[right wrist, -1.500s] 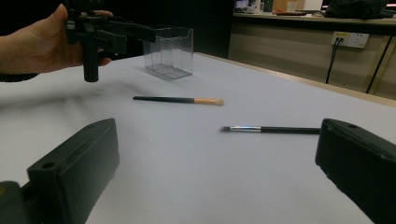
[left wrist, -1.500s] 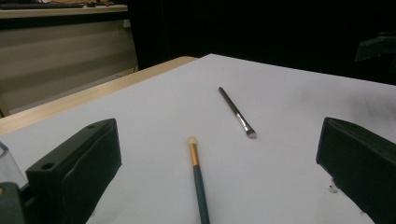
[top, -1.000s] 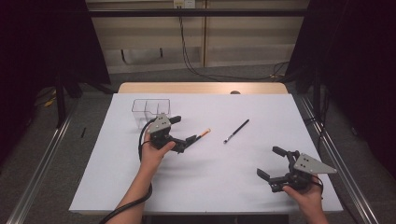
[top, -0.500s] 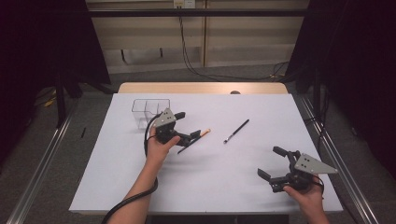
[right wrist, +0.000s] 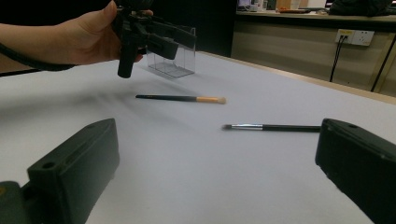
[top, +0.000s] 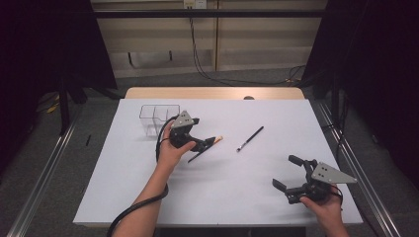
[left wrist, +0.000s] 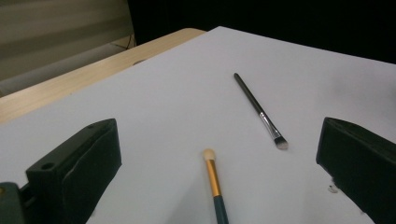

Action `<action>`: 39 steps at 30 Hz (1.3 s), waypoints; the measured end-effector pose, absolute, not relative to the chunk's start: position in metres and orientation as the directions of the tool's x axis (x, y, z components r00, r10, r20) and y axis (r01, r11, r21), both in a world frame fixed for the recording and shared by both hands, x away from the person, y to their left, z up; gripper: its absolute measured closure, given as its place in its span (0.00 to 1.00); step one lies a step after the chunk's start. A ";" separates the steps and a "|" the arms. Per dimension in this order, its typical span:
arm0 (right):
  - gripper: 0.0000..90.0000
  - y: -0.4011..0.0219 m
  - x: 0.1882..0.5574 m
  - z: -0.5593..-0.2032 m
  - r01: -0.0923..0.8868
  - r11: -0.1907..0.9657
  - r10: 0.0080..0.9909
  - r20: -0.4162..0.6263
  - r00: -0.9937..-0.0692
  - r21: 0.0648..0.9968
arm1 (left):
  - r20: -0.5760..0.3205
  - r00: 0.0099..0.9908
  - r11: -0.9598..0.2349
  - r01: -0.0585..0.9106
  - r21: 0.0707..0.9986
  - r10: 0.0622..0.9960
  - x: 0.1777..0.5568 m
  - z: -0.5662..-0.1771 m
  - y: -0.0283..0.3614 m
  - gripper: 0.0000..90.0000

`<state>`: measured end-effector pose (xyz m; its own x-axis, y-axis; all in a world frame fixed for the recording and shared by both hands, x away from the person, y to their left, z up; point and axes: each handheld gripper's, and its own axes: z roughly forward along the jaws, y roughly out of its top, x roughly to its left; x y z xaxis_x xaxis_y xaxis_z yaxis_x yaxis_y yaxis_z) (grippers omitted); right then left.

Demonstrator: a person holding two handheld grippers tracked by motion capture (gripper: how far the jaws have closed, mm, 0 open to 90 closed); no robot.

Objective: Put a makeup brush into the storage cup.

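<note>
In the high view the left gripper (top: 200, 143), near frame centre, hangs over the gold-banded brush (top: 205, 149), jaws spread wide. The right gripper (top: 291, 173), lower right, is equally wide and holds nothing. The left gripper view reveals the brush's cream tip, gold ferrule and dark green handle (left wrist: 214, 183), and a slim black brush (left wrist: 259, 112) with a metal ferrule. The right gripper view shows the clear, hard-edged box (right wrist: 173, 59) at upper left on the matte white table (right wrist: 196, 177).

The green brush (left wrist: 217, 198) runs off the bottom edge, so its handle end is cut off. From above, the left gripper (top: 195, 140) hides most of that brush beside the clear box (top: 155, 118).
</note>
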<state>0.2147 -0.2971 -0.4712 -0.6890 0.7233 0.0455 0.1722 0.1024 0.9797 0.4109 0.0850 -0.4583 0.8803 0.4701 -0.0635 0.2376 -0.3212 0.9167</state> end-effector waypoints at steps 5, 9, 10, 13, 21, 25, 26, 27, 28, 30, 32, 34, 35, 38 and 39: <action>0.00 -0.298 0.215 -0.471 0.173 0.103 0.723 0.046 -0.689 0.980 | -0.065 0.878 -0.402 0.282 0.871 0.474 0.417 -0.456 0.079 0.00; 0.00 -0.298 0.215 -0.471 0.172 0.101 0.722 0.047 -0.690 0.980 | -0.063 0.876 -0.462 0.312 0.830 0.478 0.420 -0.456 0.073 0.00; 0.00 -0.298 0.215 -0.471 0.173 0.103 0.723 0.046 -0.689 0.980 | -0.054 0.878 -0.488 0.315 0.814 0.476 0.421 -0.455 0.072 0.00; 0.00 -0.297 0.215 -0.471 0.174 0.106 0.721 0.046 -0.692 0.979 | -0.055 0.874 -0.526 0.340 0.779 0.484 0.424 -0.454 0.066 0.00; 0.00 -0.297 0.215 -0.472 0.178 0.108 0.721 0.046 -0.692 0.978 | -0.067 0.868 -0.628 0.407 0.663 0.492 0.433 -0.452 0.056 0.00; 0.00 -0.298 0.215 -0.472 0.178 0.108 0.723 0.046 -0.690 0.978 | -0.067 0.872 -0.679 0.424 0.599 0.485 0.436 -0.451 0.053 0.00; 0.00 -0.298 0.215 -0.472 0.178 0.109 0.723 0.045 -0.689 0.978 | -0.077 0.868 -0.690 0.441 0.574 0.490 0.439 -0.451 0.052 0.00; 0.00 -0.298 0.215 -0.472 0.178 0.109 0.723 0.045 -0.689 0.978 | -0.077 0.868 -0.690 0.441 0.574 0.490 0.439 -0.451 0.052 0.00; 0.00 -0.298 0.215 -0.472 0.178 0.109 0.723 0.045 -0.689 0.978 | -0.080 0.865 -0.694 0.449 0.562 0.495 0.439 -0.451 0.051 0.00; 0.00 -0.298 0.215 -0.471 0.176 0.109 0.722 0.044 -0.690 0.978 | -0.082 0.858 -0.706 0.467 0.532 0.506 0.441 -0.451 0.050 0.00; 0.00 -0.298 0.215 -0.471 0.178 0.111 0.721 0.044 -0.691 0.978 | -0.094 0.844 -0.715 0.502 0.487 0.528 0.444 -0.451 0.048 0.00; 0.00 -0.298 0.216 -0.472 0.176 0.112 0.721 0.042 -0.692 0.978 | -0.101 0.835 -0.719 0.522 0.459 0.542 0.446 -0.451 0.047 0.00; 0.00 -0.298 0.216 -0.472 0.175 0.113 0.721 0.040 -0.691 0.978 | -0.106 0.831 -0.720 0.530 0.449 0.546 0.446 -0.450 0.046 0.00; 0.00 -0.298 0.216 -0.472 0.174 0.113 0.721 0.039 -0.691 0.978 | -0.152 0.809 -0.700 0.572 0.428 0.568 0.449 -0.449 0.046 0.00; 0.00 -0.298 0.216 -0.472 0.174 0.113 0.721 0.039 -0.691 0.978 | -0.152 0.809 -0.700 0.572 0.428 0.568 0.449 -0.449 0.046 0.00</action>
